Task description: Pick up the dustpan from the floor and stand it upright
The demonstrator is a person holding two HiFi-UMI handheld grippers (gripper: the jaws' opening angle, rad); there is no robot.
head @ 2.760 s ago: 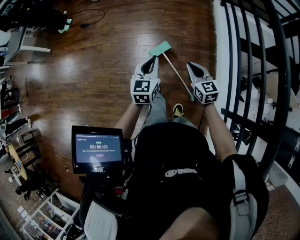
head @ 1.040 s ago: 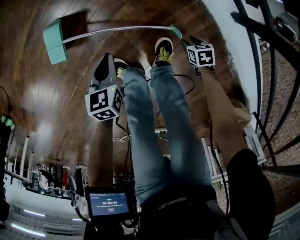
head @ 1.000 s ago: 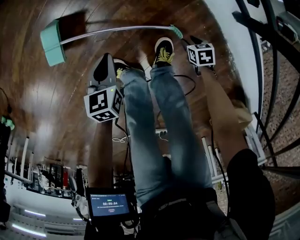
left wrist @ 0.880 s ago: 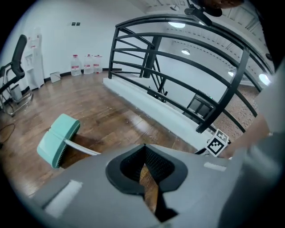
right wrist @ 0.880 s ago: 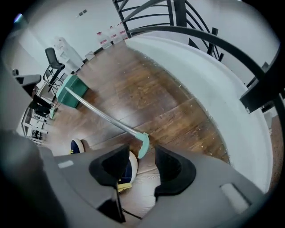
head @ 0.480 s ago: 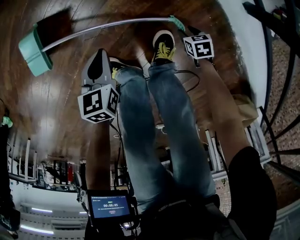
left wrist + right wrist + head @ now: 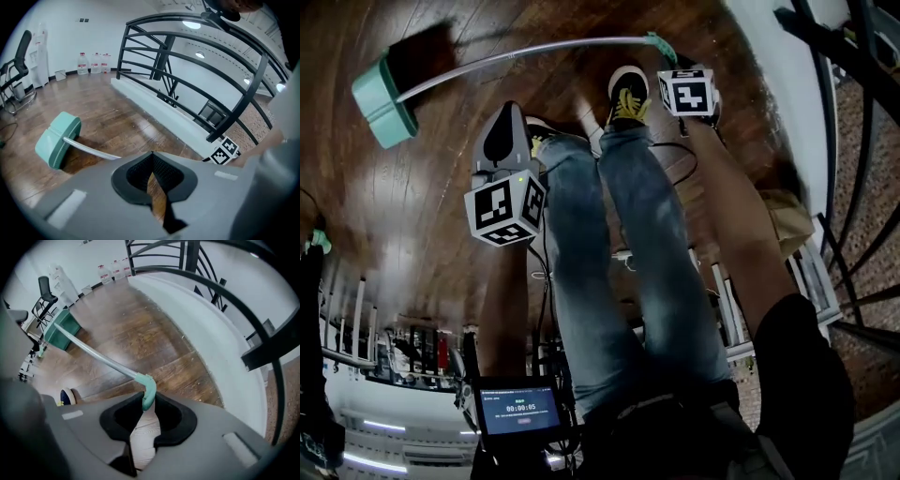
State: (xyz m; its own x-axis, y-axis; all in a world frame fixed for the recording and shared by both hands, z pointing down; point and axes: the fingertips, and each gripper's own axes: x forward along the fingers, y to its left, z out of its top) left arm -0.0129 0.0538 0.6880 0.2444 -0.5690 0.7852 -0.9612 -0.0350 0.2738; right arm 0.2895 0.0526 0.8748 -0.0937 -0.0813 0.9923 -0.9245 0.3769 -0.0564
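Observation:
The teal dustpan lies on the wooden floor, and its long metal handle runs right to a teal grip. My right gripper points straight down at that grip. In the right gripper view the teal grip sits between the jaw tips of the right gripper, whose jaws have just been closing and now press on it. The pan lies far off along the handle. My left gripper hovers apart from the dustpan; the left gripper is shut with nothing in it.
The person's legs and yellow-laced shoes stand between the grippers. A white ledge and black railing border the floor on the right. Cables lie by the feet. An office chair and bottles stand by the far wall.
The right gripper has come down onto the handle's teal end. The left gripper has sunk a little. The dustpan lies where it was on the floor.

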